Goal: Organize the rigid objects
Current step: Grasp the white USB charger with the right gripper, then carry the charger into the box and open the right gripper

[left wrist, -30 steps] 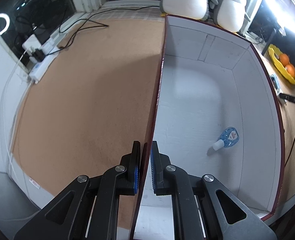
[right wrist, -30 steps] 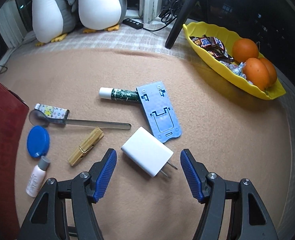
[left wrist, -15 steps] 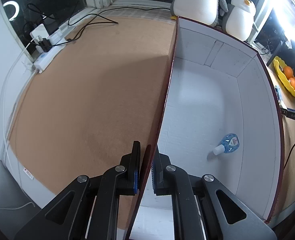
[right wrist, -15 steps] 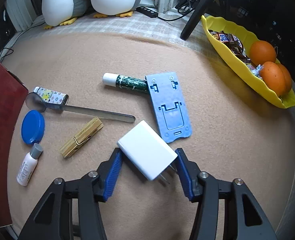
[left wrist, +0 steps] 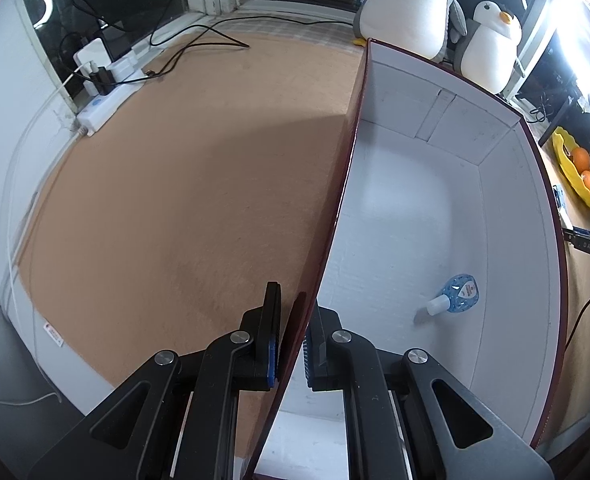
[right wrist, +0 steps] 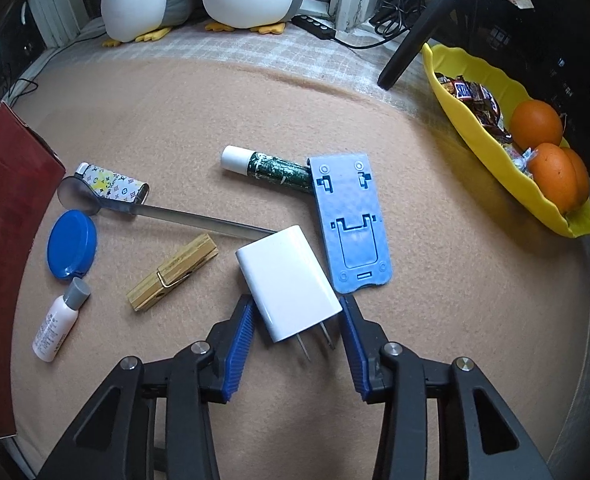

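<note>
Two grippers are at work. The left gripper (left wrist: 291,346) straddles the near end of the box's left wall (left wrist: 337,216), one finger outside and one inside; the jaws are nearly closed on the thin wall, though a sliver of gap shows on each side, so I cannot tell whether the pads actually press it. Inside the box (left wrist: 495,220), on its white floor toward the near right, lies a small blue bottle (left wrist: 457,295) with a white cap pointing left.

The right gripper (right wrist: 295,338) hangs low over the tan mat (right wrist: 215,112) with its jaws part-way open around the near end of the charger (right wrist: 287,280). The white block lies between the blue pads (right wrist: 242,336), its two prongs pointing near, into the gap. The left pad is touching or just beside the charger's corner; the right pad stands slightly apart from it.

Just right of the charger lies the blue stand (right wrist: 349,220), with the green tube (right wrist: 271,169) at its far left corner. To the left lie a clothespin (right wrist: 173,272), spoon (right wrist: 155,212), lighter (right wrist: 113,182), blue lid (right wrist: 72,245) and a small white bottle (right wrist: 61,322). The red box side (right wrist: 3,216) fills the left edge.
</note>
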### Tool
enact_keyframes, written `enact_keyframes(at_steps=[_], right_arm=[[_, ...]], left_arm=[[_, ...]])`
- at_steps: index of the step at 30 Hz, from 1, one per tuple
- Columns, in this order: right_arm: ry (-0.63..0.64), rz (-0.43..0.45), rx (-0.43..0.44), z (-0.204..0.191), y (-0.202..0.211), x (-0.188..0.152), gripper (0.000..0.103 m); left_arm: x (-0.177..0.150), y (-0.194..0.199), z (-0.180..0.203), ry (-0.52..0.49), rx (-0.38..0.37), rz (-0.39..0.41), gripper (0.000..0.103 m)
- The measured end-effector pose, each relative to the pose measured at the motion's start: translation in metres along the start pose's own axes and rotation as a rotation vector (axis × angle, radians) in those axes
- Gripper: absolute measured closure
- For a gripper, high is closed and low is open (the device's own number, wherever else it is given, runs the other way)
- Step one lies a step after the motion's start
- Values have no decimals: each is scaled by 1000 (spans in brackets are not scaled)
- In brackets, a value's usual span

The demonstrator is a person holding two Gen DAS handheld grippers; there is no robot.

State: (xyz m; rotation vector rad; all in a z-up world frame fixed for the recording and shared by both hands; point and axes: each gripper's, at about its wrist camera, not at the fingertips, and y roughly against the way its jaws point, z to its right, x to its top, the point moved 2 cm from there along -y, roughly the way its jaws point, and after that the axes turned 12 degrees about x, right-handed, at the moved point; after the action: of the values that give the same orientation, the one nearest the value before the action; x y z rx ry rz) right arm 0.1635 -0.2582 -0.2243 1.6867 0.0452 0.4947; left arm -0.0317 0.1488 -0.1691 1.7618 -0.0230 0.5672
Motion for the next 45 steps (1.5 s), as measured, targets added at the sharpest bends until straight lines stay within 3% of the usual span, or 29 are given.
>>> enact_keyframes(at_steps=[6, 9, 13, 20, 25, 32, 37, 45], right_arm=[[16, 8, 7, -1, 0, 7, 58], [30, 5, 11, -5, 0, 8, 66], [24, 21, 9, -9, 4, 7, 68], [30, 107, 55, -32, 45, 3, 71], [110, 203, 131, -85, 89, 9, 71], [250, 266, 246, -170, 116, 21, 71], [341, 252, 312, -223, 115, 22, 71], [441, 190, 339, -279, 89, 13, 71]], left_arm=[[0, 0, -1, -2, 2, -1, 95], [0, -1, -2, 1, 2, 0, 95], [0, -1, -3, 10, -1, 0, 95], [0, -1, -3, 20, -4, 0, 95], [-1, -1, -5, 43, -9, 2, 95], [-3, 0, -5, 62, -14, 3, 95], [-4, 1, -5, 63, -8, 5, 95], [-5, 1, -5, 60, -3, 9, 95]])
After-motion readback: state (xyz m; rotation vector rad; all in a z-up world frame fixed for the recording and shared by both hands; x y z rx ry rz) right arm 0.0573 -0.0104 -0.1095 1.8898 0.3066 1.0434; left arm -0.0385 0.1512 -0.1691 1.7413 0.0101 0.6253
